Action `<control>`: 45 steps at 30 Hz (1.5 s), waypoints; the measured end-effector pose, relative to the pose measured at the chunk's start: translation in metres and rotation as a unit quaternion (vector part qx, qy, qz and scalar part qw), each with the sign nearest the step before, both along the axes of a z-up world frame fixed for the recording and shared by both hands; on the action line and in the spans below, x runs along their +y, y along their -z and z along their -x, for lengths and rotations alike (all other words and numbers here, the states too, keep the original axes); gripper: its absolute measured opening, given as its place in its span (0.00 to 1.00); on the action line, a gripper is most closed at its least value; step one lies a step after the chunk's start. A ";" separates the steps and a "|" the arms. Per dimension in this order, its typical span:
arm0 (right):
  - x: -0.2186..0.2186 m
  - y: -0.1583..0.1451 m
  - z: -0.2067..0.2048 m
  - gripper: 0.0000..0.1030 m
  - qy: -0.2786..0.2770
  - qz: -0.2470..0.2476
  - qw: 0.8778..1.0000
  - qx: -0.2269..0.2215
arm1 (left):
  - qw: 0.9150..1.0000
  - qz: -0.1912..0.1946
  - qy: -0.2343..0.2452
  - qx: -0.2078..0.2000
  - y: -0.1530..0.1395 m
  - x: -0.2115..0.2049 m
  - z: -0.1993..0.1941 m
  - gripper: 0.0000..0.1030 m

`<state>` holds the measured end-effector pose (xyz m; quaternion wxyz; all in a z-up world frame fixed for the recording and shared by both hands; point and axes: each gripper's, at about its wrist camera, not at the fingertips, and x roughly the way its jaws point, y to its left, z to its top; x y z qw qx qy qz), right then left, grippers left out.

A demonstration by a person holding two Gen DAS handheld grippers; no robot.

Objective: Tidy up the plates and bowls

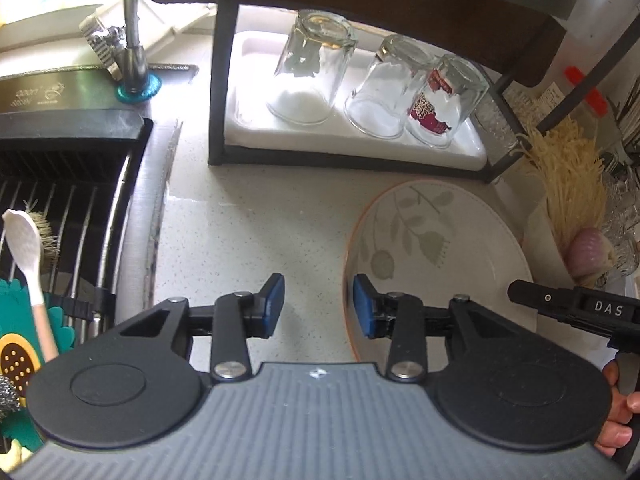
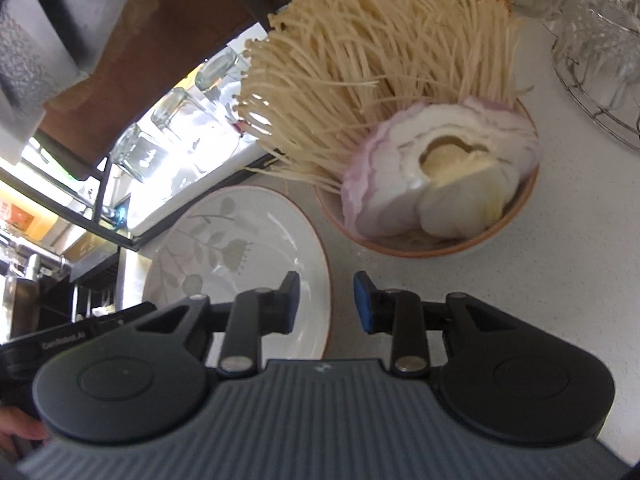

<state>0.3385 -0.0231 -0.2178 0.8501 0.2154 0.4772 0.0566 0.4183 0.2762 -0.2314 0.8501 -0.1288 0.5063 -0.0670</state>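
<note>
A white plate [image 1: 436, 240] with a grey leaf print and an orange rim lies on the speckled counter; it also shows in the right wrist view [image 2: 240, 236]. A bowl [image 2: 516, 216] holding enoki mushrooms, a cut red onion and garlic stands just right of the plate. My left gripper [image 1: 319, 305] is open and empty, its right finger over the plate's left rim. My right gripper [image 2: 327, 301] is open and empty, straddling the plate's right rim, in front of the bowl. The right gripper's body [image 1: 576, 308] shows at the plate's right edge in the left wrist view.
A black rack [image 1: 218, 92] behind the plate holds a white tray [image 1: 256, 132] with three upturned glasses [image 1: 308, 68]. A sink with a drain rack [image 1: 68, 216], a tap [image 1: 132, 40] and brushes lies to the left. Glassware in a wire basket [image 2: 600, 52] stands at far right.
</note>
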 end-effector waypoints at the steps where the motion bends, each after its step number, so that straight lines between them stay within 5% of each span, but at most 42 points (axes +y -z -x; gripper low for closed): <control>1: 0.001 0.002 -0.003 0.32 -0.003 0.002 1.000 0.003 | 1.000 0.001 0.002 0.000 0.002 -0.001 -0.002 0.41; 5: 0.005 0.007 -0.009 0.25 -0.017 0.007 1.000 0.001 | 1.000 -0.001 0.018 -0.008 0.006 -0.008 -0.007 0.36; 9: 0.007 0.008 -0.013 0.19 -0.031 -0.002 1.000 0.000 | 0.999 0.000 0.038 -0.015 0.005 -0.016 -0.010 0.20; 16: 0.009 -0.005 -0.009 0.19 -0.045 0.002 0.999 -0.018 | 0.999 0.011 0.031 -0.008 0.004 -0.019 -0.009 0.20; 28: -0.003 -0.052 0.008 0.19 -0.039 -0.004 0.998 -0.054 | 0.998 0.037 0.035 -0.037 -0.039 -0.025 0.020 0.20; 38: -0.011 -0.080 0.057 0.19 -0.030 -0.014 0.996 -0.084 | 0.996 0.049 0.026 -0.074 -0.078 -0.026 0.061 0.20; 45: -0.021 -0.087 0.093 0.19 -0.022 -0.003 0.995 -0.092 | 0.996 0.056 0.028 -0.071 -0.079 -0.040 0.097 0.20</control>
